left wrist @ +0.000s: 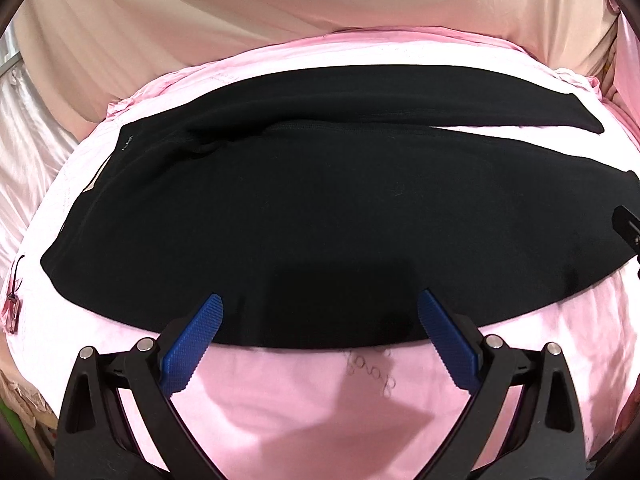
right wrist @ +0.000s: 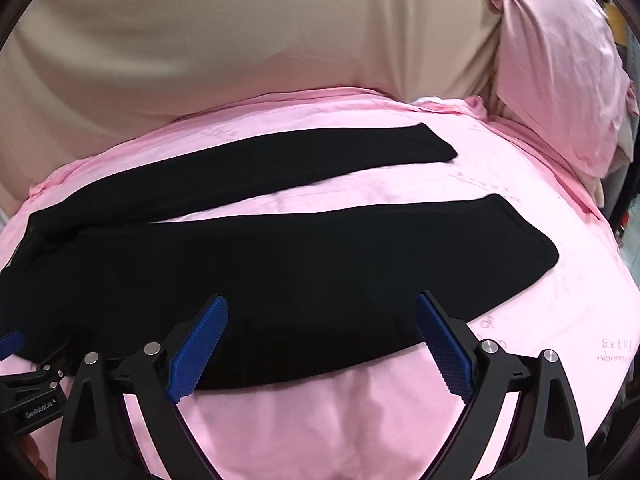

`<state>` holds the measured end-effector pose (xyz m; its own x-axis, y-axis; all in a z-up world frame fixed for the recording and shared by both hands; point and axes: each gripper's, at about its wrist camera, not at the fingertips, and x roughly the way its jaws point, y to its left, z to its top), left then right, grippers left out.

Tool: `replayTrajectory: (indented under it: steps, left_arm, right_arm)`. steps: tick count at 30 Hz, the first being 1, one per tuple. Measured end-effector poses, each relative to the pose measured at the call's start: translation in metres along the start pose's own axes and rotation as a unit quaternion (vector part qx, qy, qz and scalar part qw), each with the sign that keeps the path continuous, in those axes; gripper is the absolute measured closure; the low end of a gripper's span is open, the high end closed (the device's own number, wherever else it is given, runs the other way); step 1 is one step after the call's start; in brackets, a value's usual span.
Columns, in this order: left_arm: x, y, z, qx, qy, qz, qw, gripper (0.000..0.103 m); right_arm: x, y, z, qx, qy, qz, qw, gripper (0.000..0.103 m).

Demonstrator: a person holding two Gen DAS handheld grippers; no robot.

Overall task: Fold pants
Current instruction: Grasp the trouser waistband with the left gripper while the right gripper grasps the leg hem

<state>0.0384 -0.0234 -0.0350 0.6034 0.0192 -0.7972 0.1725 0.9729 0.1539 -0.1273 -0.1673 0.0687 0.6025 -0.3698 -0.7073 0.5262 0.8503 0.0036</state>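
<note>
Lay flat: black pants [right wrist: 280, 264] (legs apart) just ahead of both spread, empty grippers [left wrist: 320, 312] [right wrist: 322, 312], on pink sheet [right wrist: 320, 420]; beige curtain [right wrist: 240, 40] behind.

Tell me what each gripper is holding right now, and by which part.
Nothing is held. The left gripper and the right gripper both stand open above the near edge of the black pants, with no fabric pinched between the pads.

Bare pink sheet [right wrist: 360, 420] lies under my right claw [right wrist: 322, 312], free to cross. The black pants [right wrist: 280, 272] span the bed ahead. A clear strip runs between their legs. My left claw [right wrist: 24, 380] crowds my left; a pillow [right wrist: 560, 80] blocks far right.
</note>
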Motion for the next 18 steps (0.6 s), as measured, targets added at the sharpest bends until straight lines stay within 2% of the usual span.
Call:
replayTrajectory:
  steps: [8,10,13,16,17,18]
  left_arm:
    - [0.008,-0.001,0.012,-0.007,-0.008,-0.013,0.9999,0.007]
    - [0.01,0.006,0.02,-0.017,-0.015,-0.018,0.9996,0.007]
    - [0.014,0.023,0.032,-0.028,-0.026,-0.023,0.999,0.007]
    - [0.023,0.059,0.056,-0.05,-0.038,-0.035,0.9974,0.007]
    - [0.025,0.069,0.062,-0.059,-0.038,-0.037,0.9968,0.007]
    - [0.031,0.088,0.071,-0.074,-0.039,-0.037,0.9958,0.007]
  right_arm:
    - [0.016,-0.002,0.013,-0.026,0.009,-0.011,1.0,0.011]
    - [0.028,-0.015,0.029,-0.017,0.009,-0.008,1.0,0.011]
    - [0.055,-0.035,0.064,-0.018,0.004,-0.031,0.999,0.011]
    - [0.106,-0.062,0.116,-0.02,0.019,-0.024,0.999,0.013]
    - [0.12,-0.072,0.129,-0.019,0.029,-0.026,0.999,0.028]
    - [0.146,-0.089,0.148,-0.008,0.046,-0.033,0.998,0.038]
